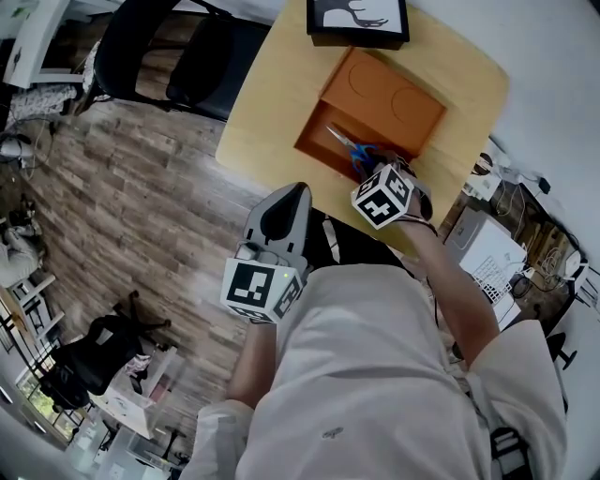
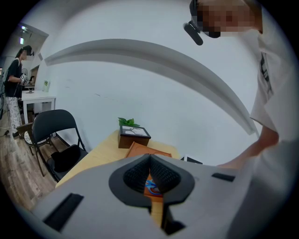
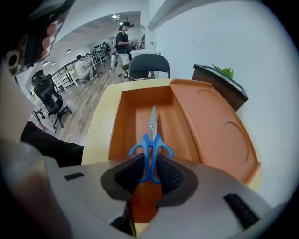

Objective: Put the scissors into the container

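Observation:
Blue-handled scissors hang point-forward over the deep left compartment of the orange container. My right gripper is shut on their handles. From the head view, the scissors lie over the near part of the container, with the right gripper at its near edge. My left gripper is held back from the table at the left. In its own view it is shut with nothing in it, and the container shows beyond its tips.
The container sits on a light wooden table. A dark box with a framed picture stands just behind it. A black folding chair is beside the table's left end. White equipment and cables lie on the right.

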A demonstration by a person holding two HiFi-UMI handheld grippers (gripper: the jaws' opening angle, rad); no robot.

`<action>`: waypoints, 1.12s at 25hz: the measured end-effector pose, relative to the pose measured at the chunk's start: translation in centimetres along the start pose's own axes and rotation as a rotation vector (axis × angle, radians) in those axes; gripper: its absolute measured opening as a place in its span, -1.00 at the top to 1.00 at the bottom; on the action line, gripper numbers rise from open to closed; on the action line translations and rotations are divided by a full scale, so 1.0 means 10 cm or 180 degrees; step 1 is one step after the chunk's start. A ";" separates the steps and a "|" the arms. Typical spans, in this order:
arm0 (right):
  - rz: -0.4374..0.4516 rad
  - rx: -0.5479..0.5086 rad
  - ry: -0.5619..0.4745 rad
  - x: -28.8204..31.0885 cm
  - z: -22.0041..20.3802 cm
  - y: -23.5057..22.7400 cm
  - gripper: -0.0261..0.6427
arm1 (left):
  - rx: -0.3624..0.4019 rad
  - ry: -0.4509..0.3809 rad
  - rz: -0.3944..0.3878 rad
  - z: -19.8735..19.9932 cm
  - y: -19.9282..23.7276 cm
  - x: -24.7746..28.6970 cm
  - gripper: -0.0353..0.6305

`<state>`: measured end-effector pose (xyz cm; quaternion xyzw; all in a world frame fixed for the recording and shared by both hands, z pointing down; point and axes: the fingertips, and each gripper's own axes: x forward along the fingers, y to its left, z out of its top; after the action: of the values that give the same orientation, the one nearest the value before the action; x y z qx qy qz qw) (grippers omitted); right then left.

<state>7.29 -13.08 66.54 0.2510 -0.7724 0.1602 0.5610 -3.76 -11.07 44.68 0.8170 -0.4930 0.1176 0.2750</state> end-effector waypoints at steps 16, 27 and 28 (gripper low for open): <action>-0.0023 -0.0021 0.0013 0.00 -0.01 -0.02 0.70 | 0.0020 -0.0041 0.0020 0.02 -0.06 -0.01 0.88; 0.0031 -0.0005 -0.0082 -0.03 0.01 -0.01 0.72 | 0.0046 -0.0044 0.0083 -0.01 -0.11 -0.06 0.88; 0.0042 0.0002 -0.0110 -0.04 0.01 0.00 0.72 | 0.0047 -0.0048 0.0092 -0.01 -0.10 -0.08 0.88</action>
<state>7.28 -13.09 66.11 0.2487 -0.7836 0.1597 0.5464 -3.22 -10.08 44.04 0.8126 -0.5060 0.1191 0.2635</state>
